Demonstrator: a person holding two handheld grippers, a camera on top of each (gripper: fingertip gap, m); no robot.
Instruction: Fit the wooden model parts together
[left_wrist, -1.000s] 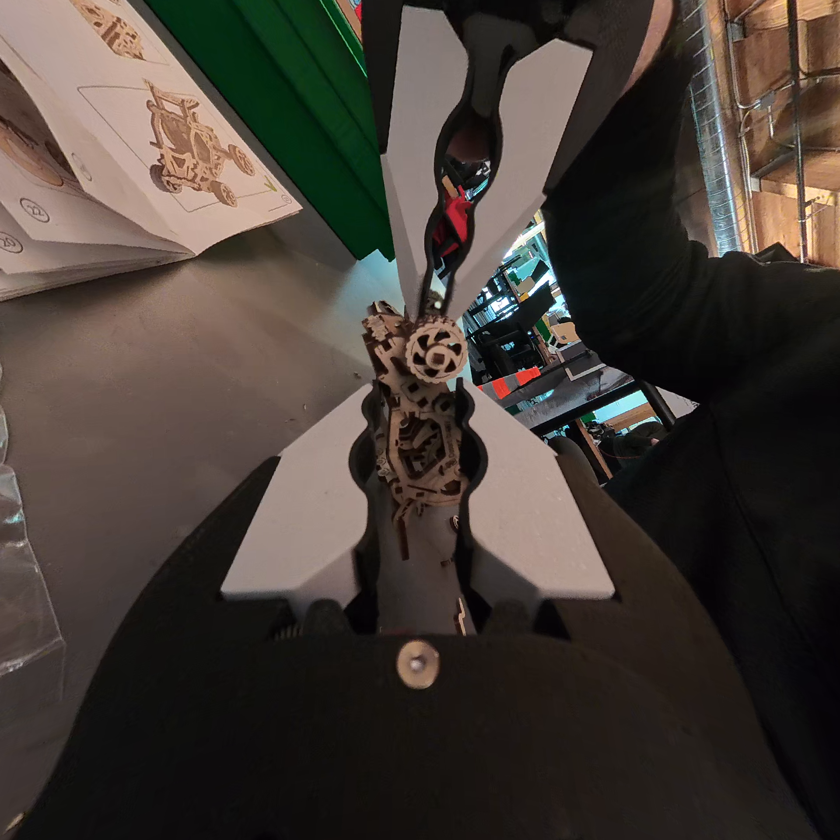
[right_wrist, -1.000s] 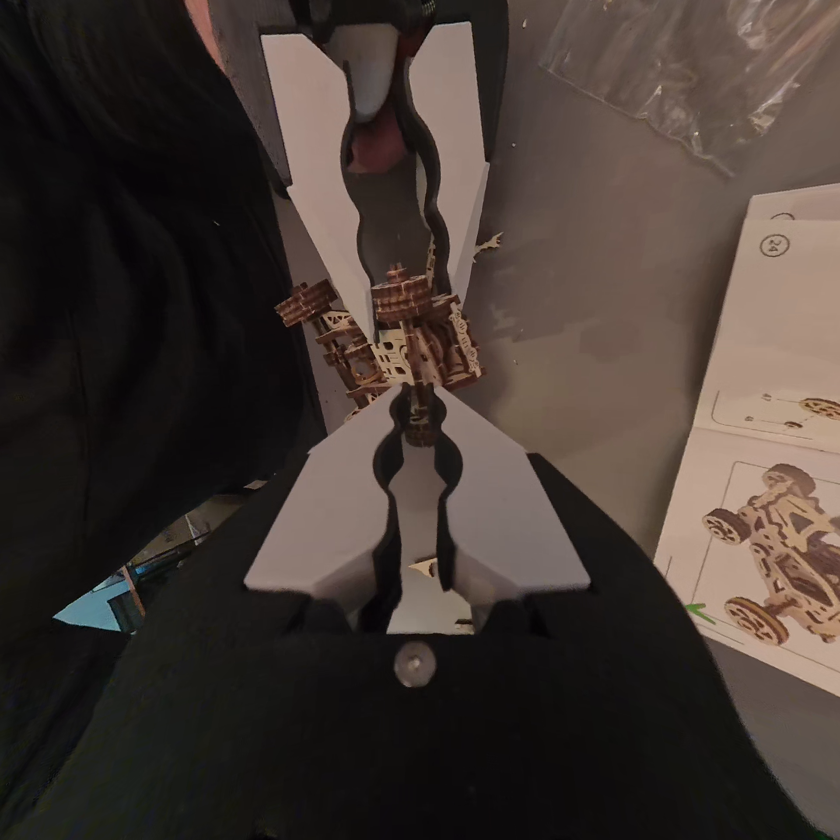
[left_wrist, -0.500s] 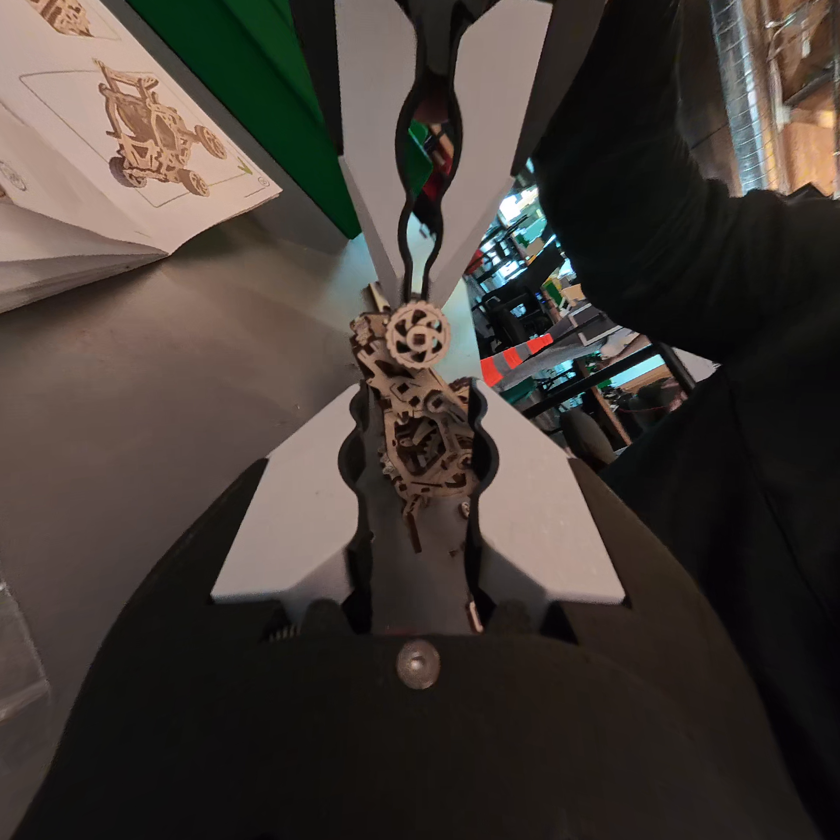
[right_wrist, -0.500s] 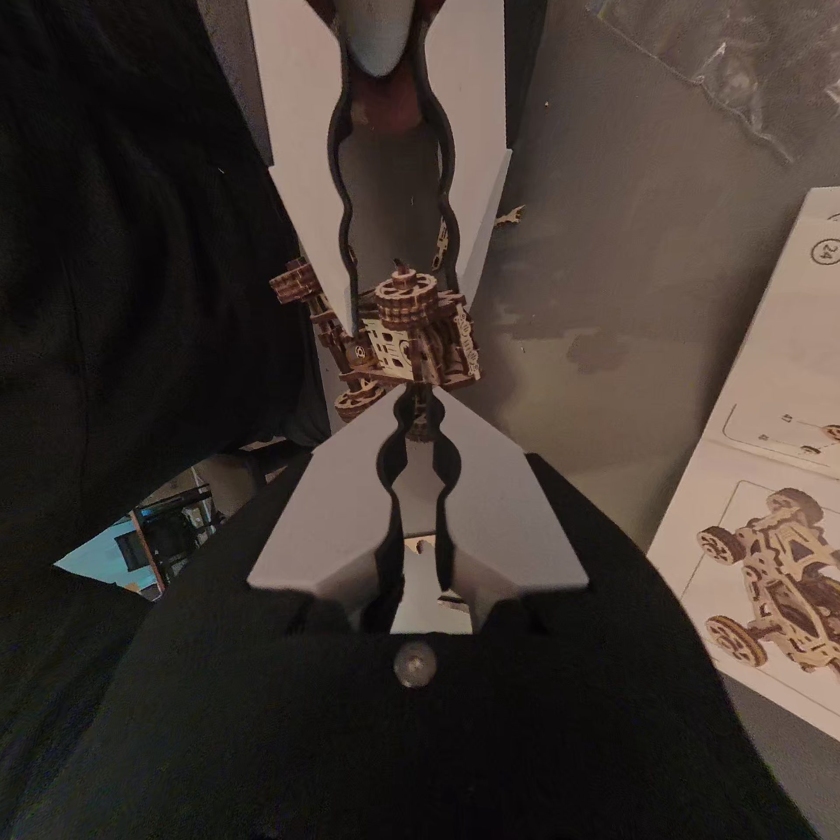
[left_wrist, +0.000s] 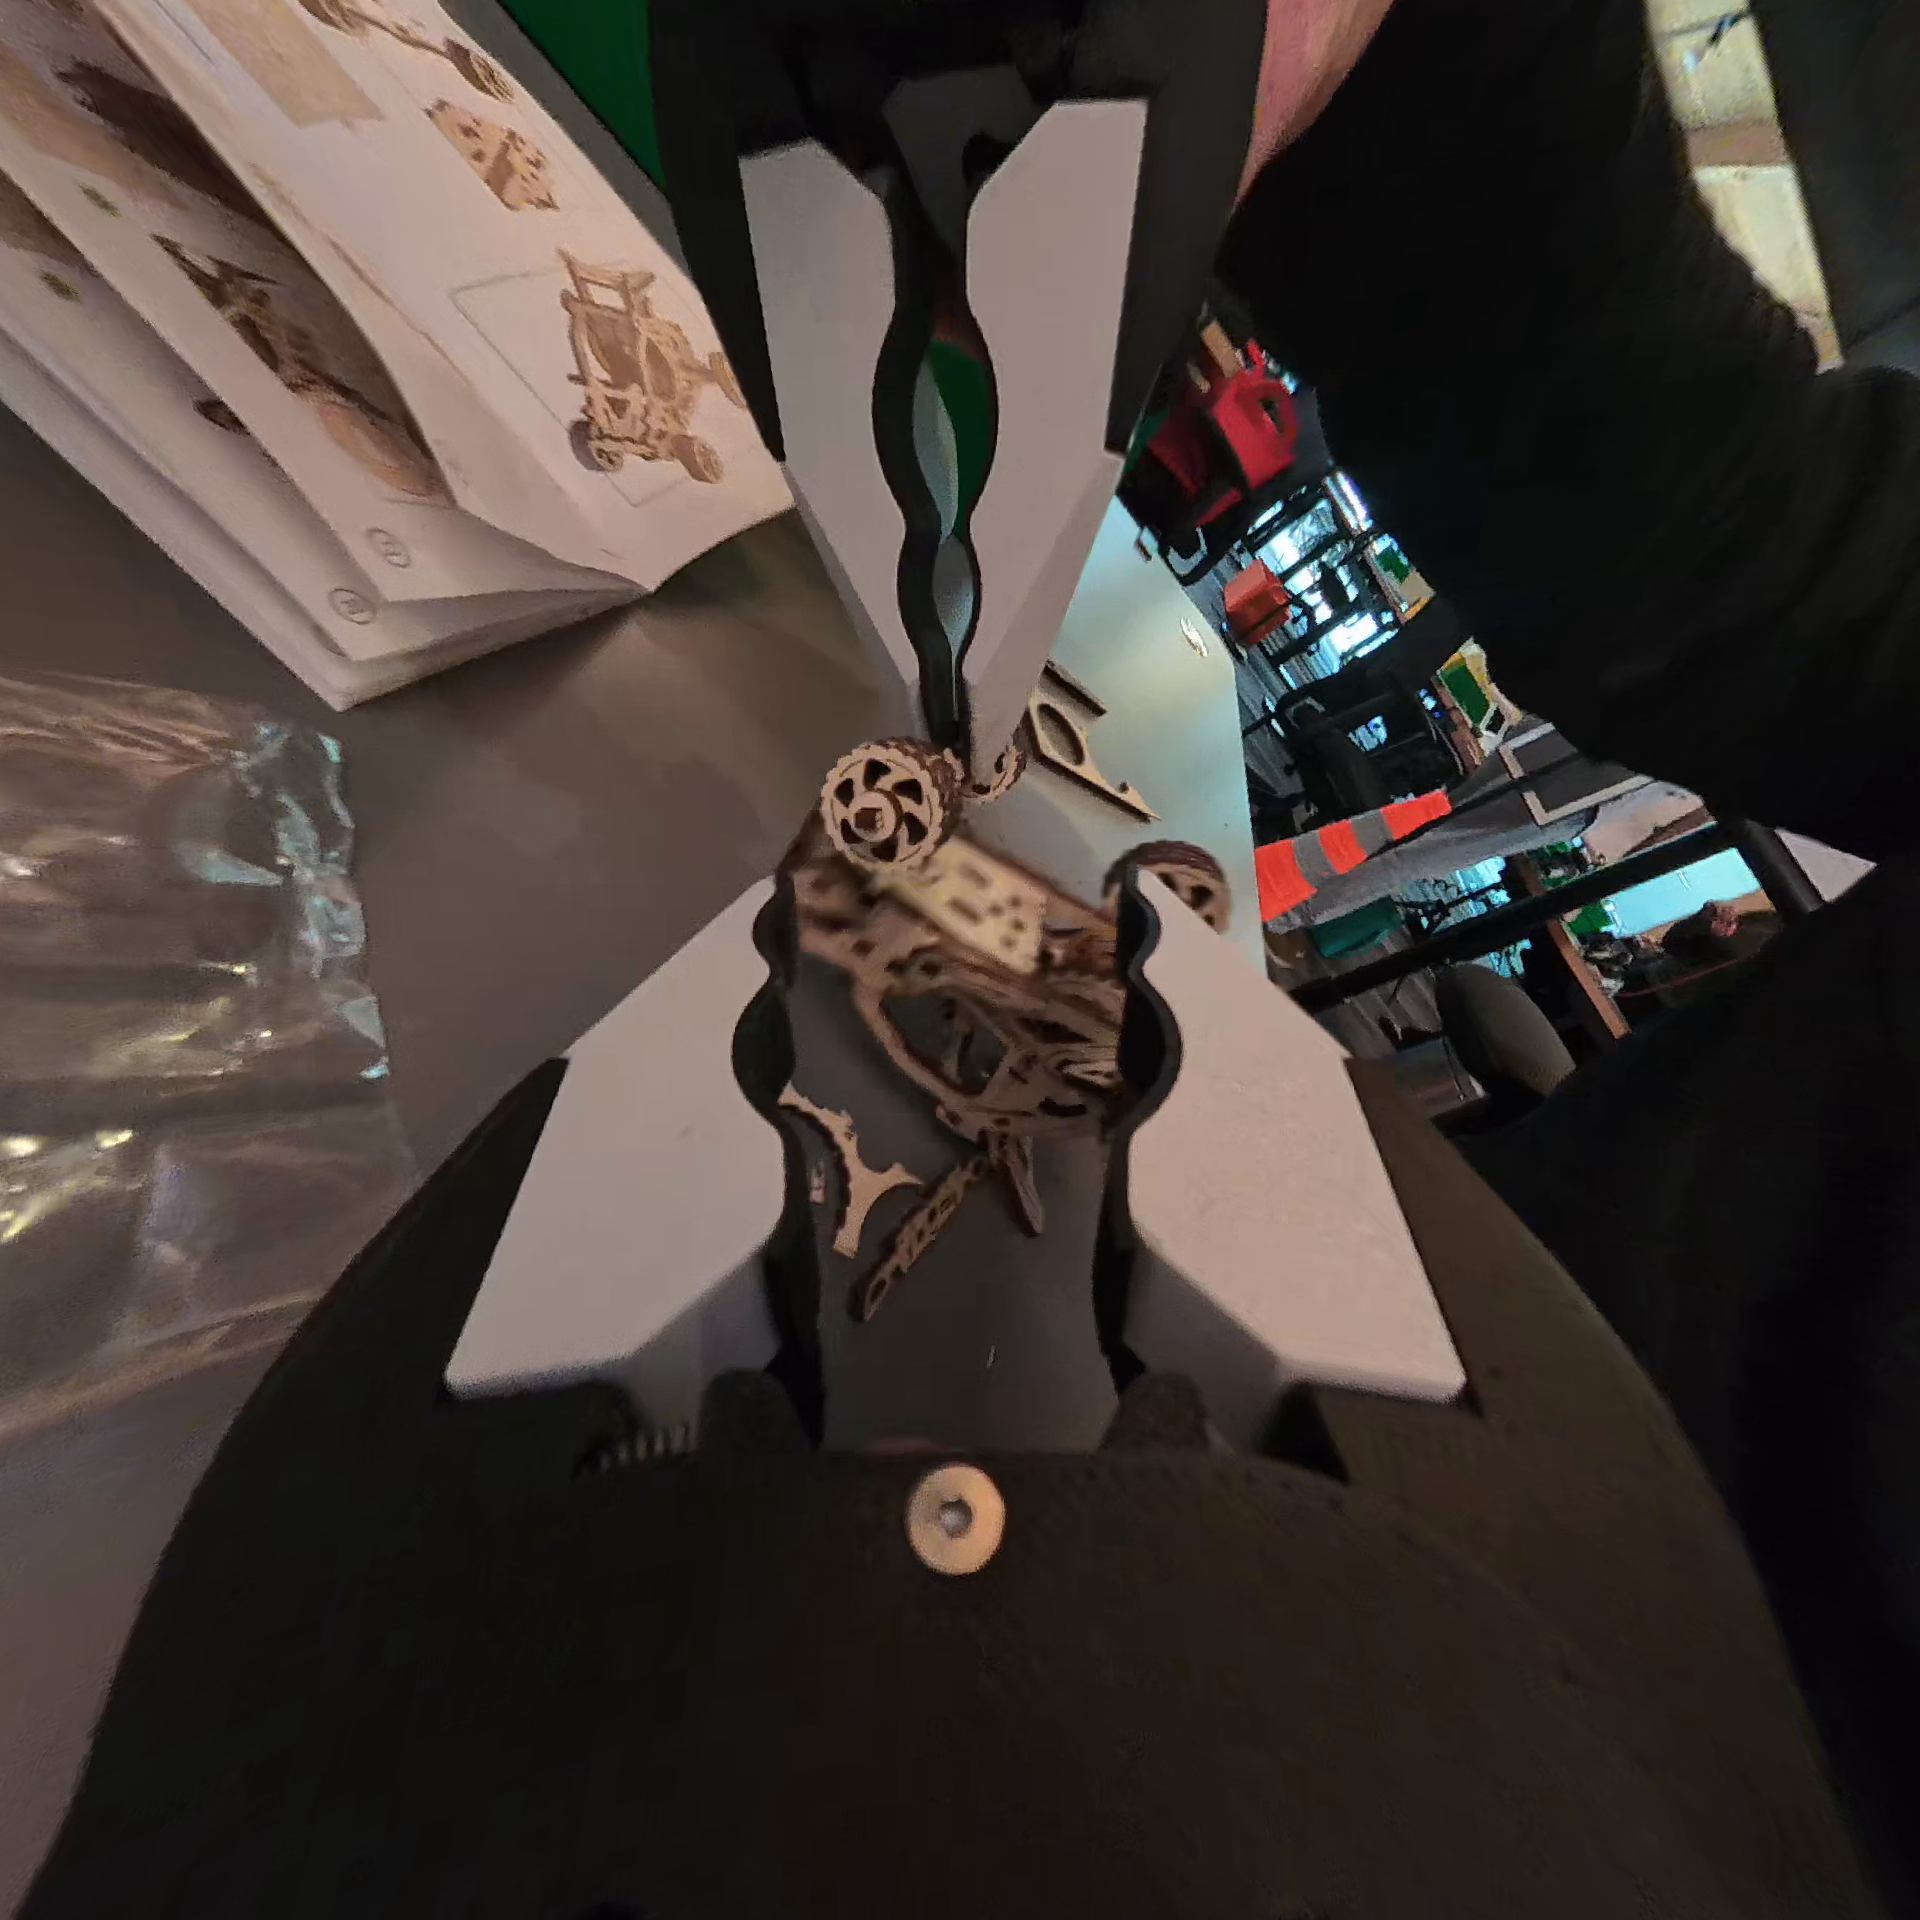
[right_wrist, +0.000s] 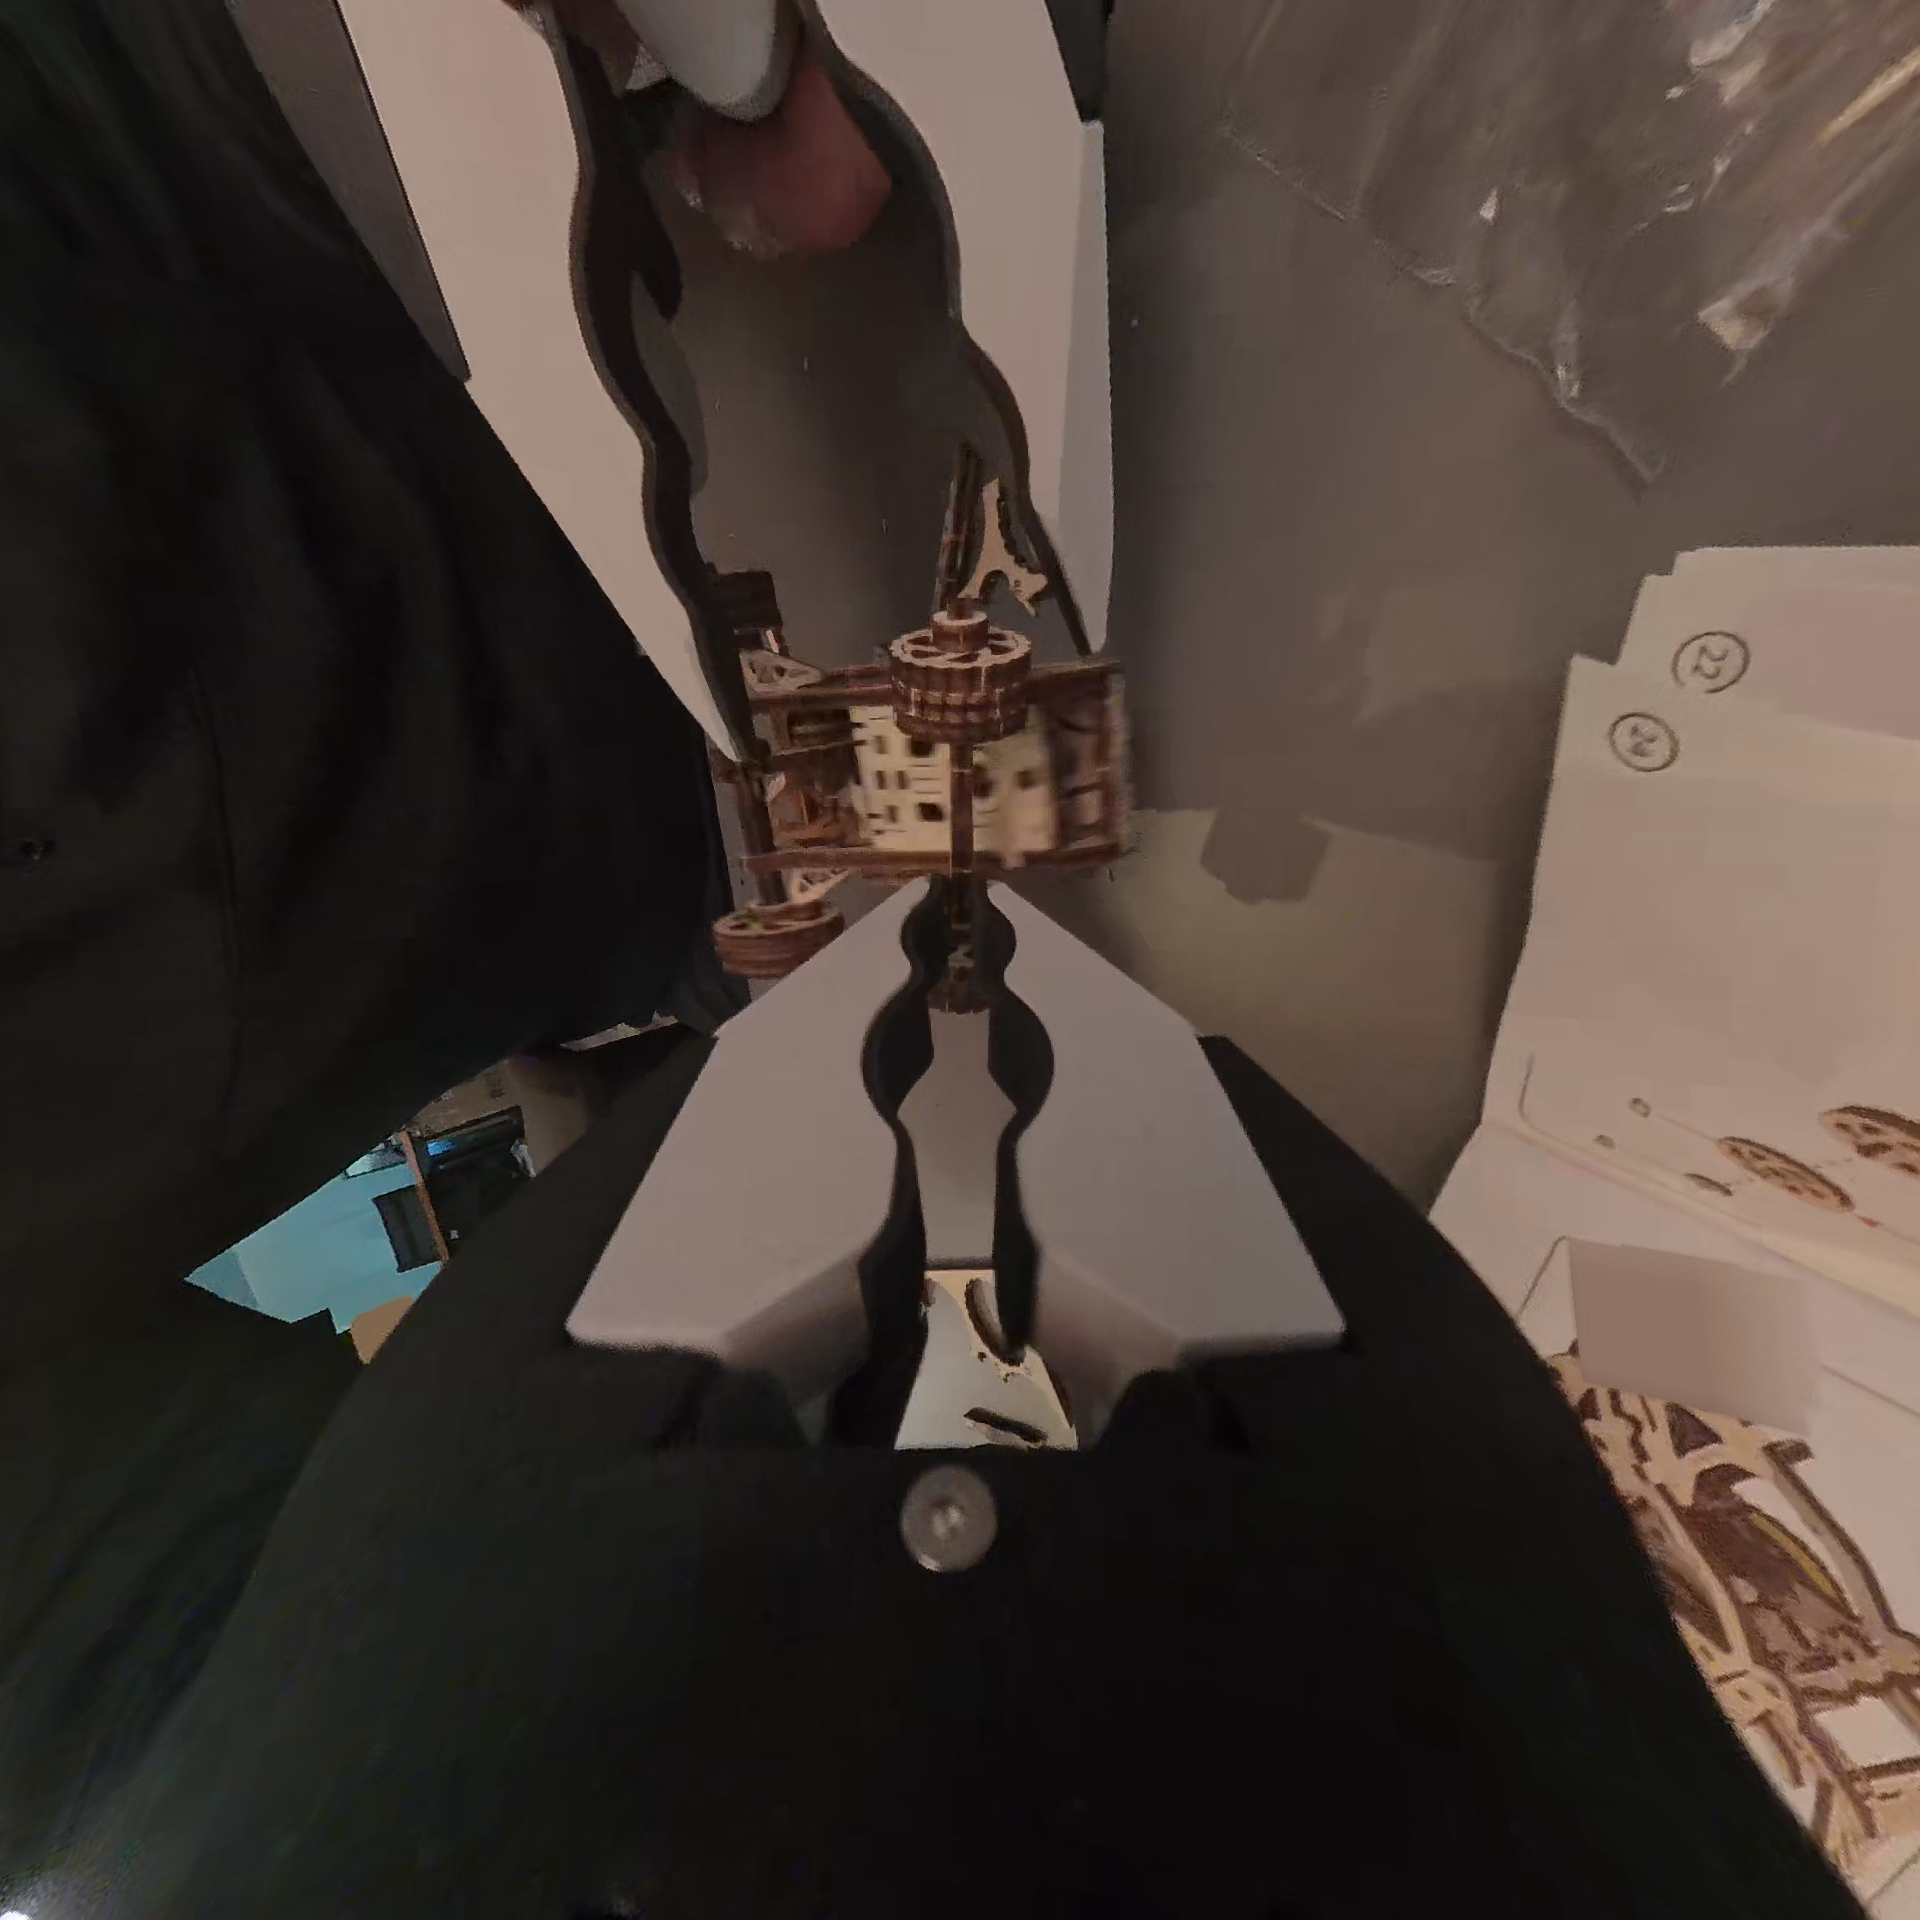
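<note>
Since half a second ago the left tongs (left_wrist: 951, 914) have spread wider and the wooden model (left_wrist: 977, 987) between them has swung round, its body now lying crosswise instead of end-on. Largest in sight is the grey counter (left_wrist: 540, 831), which carries an open instruction booklet (left_wrist: 343, 343) at the far left and a crumpled clear plastic bag (left_wrist: 177, 935) nearer the camera. Above it the model hangs in the air — a small openwork wooden car, spanning the gap of the left tongs, with its right side against the right finger and its left side close to the left finger; whether they press on it I cannot tell. From the opposite side the right tongs (right_wrist: 951, 894) come in narrow, their tips pinched on a thin wooden part at the model's edge, just beside a toothed wheel (left_wrist: 883, 805). A second wheel (left_wrist: 1179, 883) peeks past the left tongs' right finger. Loose flat wooden pieces (left_wrist: 1081, 748) lie on the counter beyond the model.
</note>
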